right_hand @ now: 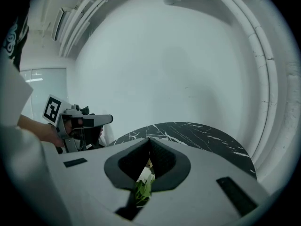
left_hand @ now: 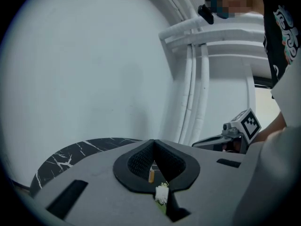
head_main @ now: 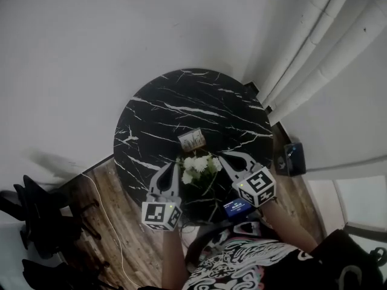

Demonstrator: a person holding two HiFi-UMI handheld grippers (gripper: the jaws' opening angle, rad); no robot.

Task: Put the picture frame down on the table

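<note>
A small picture frame [head_main: 192, 140] stands near the middle of the round black marble table [head_main: 181, 101]; it also shows as an orange sliver [left_hand: 152, 174] in the left gripper view. A bunch of white flowers [head_main: 199, 164] lies just in front of it, between my two grippers. My left gripper [head_main: 175, 165] is shut and empty, left of the flowers. My right gripper [head_main: 223, 156] is shut and empty, right of them. Each gripper view shows jaw tips meeting, left gripper [left_hand: 153, 141] and right gripper [right_hand: 149, 139], with flowers [right_hand: 143, 180] seen through the gap below.
White curtains [head_main: 326, 47] hang at the right, with a black box [head_main: 291, 157] on the floor below them. A dark stand [head_main: 30, 216] and a white cable [head_main: 103, 207] are on the wooden floor at the left. A blue card [head_main: 237, 207] sits under my right gripper.
</note>
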